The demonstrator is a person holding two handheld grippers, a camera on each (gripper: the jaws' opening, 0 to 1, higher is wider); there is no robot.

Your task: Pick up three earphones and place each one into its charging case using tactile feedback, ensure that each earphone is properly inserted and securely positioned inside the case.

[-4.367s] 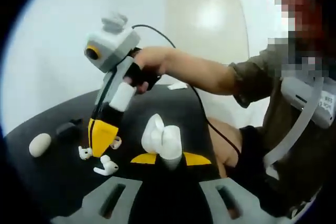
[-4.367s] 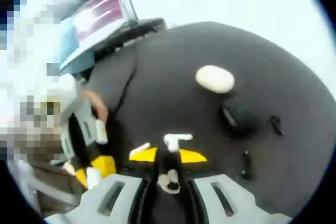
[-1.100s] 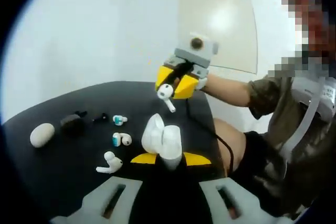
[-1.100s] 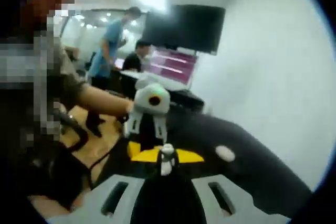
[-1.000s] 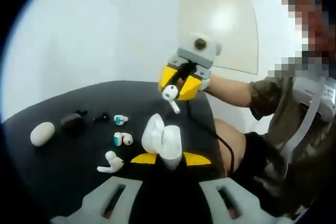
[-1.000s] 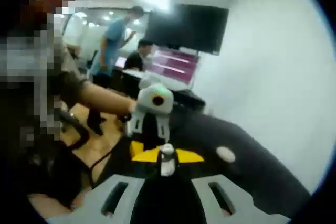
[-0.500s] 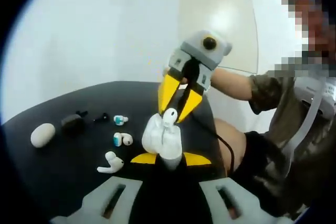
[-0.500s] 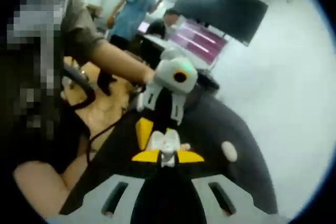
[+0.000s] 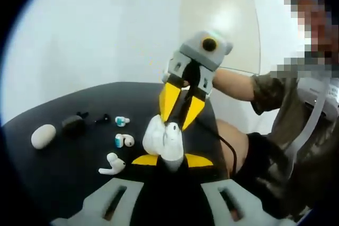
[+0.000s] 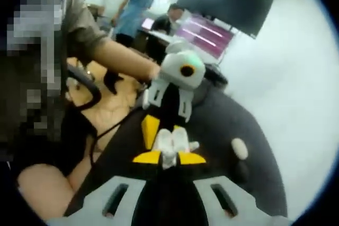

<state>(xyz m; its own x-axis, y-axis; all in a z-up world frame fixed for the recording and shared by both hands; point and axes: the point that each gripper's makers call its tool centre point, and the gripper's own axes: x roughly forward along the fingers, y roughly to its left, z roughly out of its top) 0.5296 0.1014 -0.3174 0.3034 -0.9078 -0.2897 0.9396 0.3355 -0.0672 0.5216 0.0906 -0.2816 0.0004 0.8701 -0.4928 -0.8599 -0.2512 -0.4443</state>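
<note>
While the left gripper [image 9: 165, 158] is clamping the glossy white open charging case [image 9: 163, 140], the right gripper [image 9: 179, 115], lowered since a second ago, is pinching the small white earphone [image 9: 172, 129] into that case.

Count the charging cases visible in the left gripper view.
3: a white open case held by the left gripper, a white oval case near the table's left edge, and a dark case just right of it. Others may be hidden.
</note>
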